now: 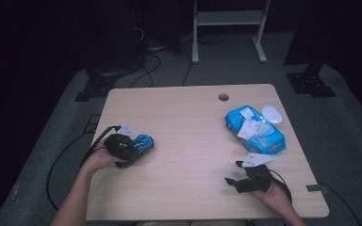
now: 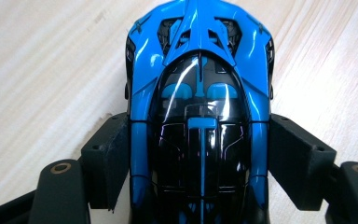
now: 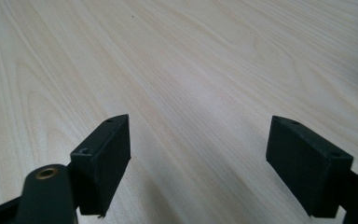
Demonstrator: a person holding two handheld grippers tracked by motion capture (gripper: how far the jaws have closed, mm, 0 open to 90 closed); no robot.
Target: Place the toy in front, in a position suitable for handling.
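Note:
A blue and black toy car (image 2: 199, 70) lies on the light wooden table (image 1: 188, 122) at its left side, its nose pointing away from my left gripper (image 2: 199, 140). Both black pads (image 2: 109, 158) press against the car's flanks around its cabin, so that gripper is shut on it. From above, the car (image 1: 144, 142) sticks out to the right of the left gripper (image 1: 134, 149), which a hand holds. My right gripper (image 1: 233, 172) rests near the front right of the table. Its jaws stand wide open (image 3: 198, 140) over bare wood.
A blue pack of wet wipes (image 1: 254, 129) with its white lid (image 1: 272, 113) flipped open lies at the right, beyond the right gripper. A round cable hole (image 1: 223, 97) sits near the far edge. Cables trail off the table's left and right sides.

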